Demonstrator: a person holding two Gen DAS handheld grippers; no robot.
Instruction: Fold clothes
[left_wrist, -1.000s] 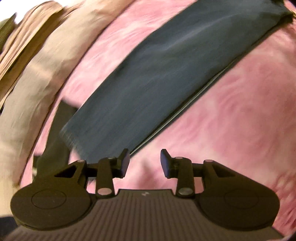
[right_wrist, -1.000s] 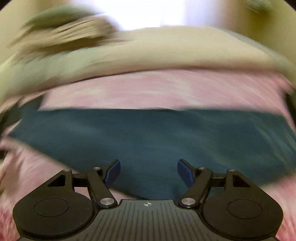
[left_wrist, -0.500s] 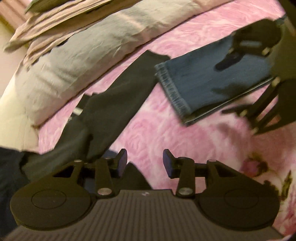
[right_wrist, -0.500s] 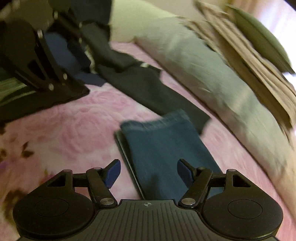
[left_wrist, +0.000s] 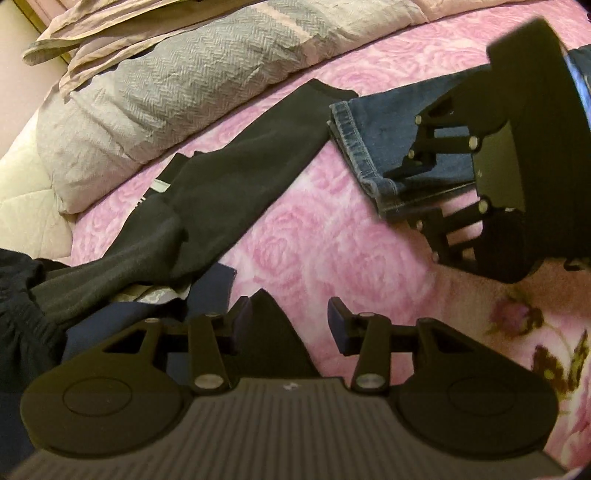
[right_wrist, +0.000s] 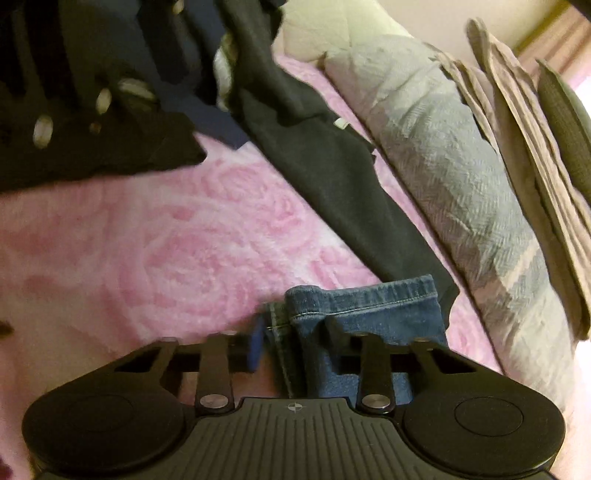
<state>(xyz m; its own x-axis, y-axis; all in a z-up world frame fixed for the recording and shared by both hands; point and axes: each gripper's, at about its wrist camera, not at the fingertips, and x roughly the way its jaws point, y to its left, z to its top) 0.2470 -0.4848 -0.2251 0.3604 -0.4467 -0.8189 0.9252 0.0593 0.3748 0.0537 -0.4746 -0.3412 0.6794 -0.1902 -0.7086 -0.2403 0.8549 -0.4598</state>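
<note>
Folded blue jeans (right_wrist: 369, 306) lie on the pink rose bedspread (right_wrist: 166, 240). My right gripper (right_wrist: 295, 339) is at their hem, and its jaws are closing on the bunched denim edge between them. The left wrist view shows the same jeans (left_wrist: 369, 125) at the right, with the right gripper (left_wrist: 397, 195) pinching the hem corner. My left gripper (left_wrist: 290, 325) hovers low over the bed with its jaws opening. A dark cloth tip (left_wrist: 277, 332) shows between its fingers, and the pads do not press on it. A long black garment (left_wrist: 240, 177) lies spread beside the jeans.
A grey herringbone pillow (left_wrist: 184, 85) and beige bedding (left_wrist: 110, 33) line the far side of the bed. Navy cloth (left_wrist: 210, 295) and more dark clothes (left_wrist: 14, 295) are heaped at the left. In the right wrist view the pillow (right_wrist: 461, 173) runs along the right.
The left view swung from the jeans leg over to the black garment. My right gripper came down to the jeans hem, and its jaws narrowed around the denim.
</note>
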